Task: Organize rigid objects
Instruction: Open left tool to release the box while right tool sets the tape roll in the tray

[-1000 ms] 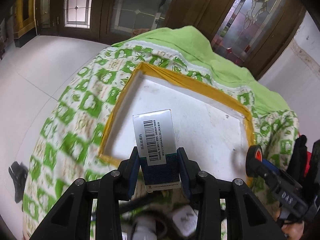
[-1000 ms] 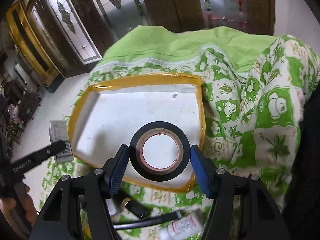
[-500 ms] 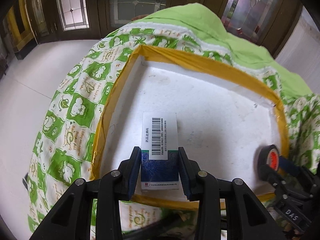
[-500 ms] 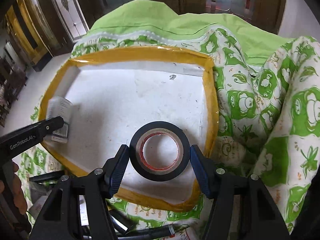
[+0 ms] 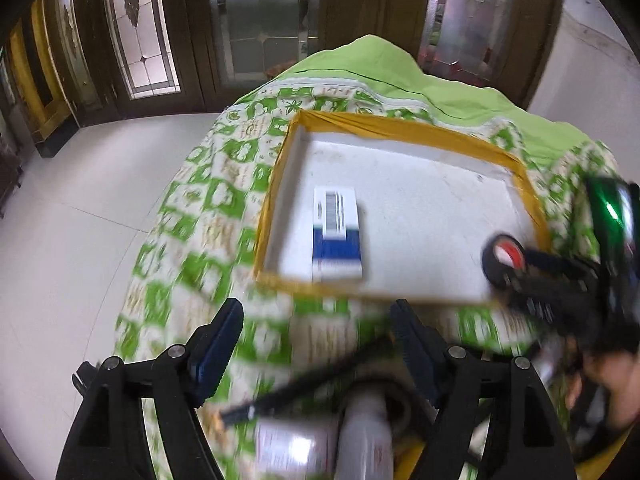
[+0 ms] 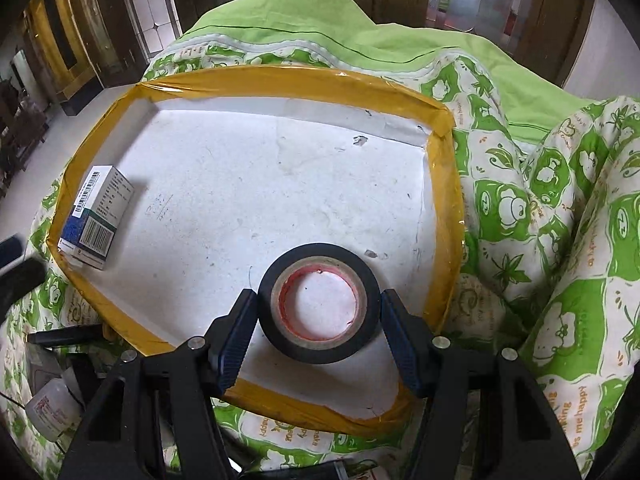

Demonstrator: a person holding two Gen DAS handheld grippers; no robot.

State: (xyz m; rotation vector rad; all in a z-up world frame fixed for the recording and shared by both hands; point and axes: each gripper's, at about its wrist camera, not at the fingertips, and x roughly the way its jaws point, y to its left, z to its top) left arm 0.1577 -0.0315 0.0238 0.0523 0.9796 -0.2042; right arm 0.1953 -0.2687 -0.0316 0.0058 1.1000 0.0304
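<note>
Black tape roll (image 6: 319, 303) is sitting clamped between the pads of our right tool (image 6: 319, 322), which we are holding low over the near right part of the yellow-edged white tray (image 6: 248, 80). We are spreading the jaws of our left tool (image 5: 316, 344), with nothing between them, just short of the tray's near rim. The blue-and-white box (image 5: 337, 234) is lying flat inside the tray's near left corner, on the green-patterned cloth-covered surface (image 6: 560, 200).

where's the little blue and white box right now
The box lies flat inside the yellow-taped tray, in its near-left corner in the right wrist view, well apart from the tape roll.
</note>
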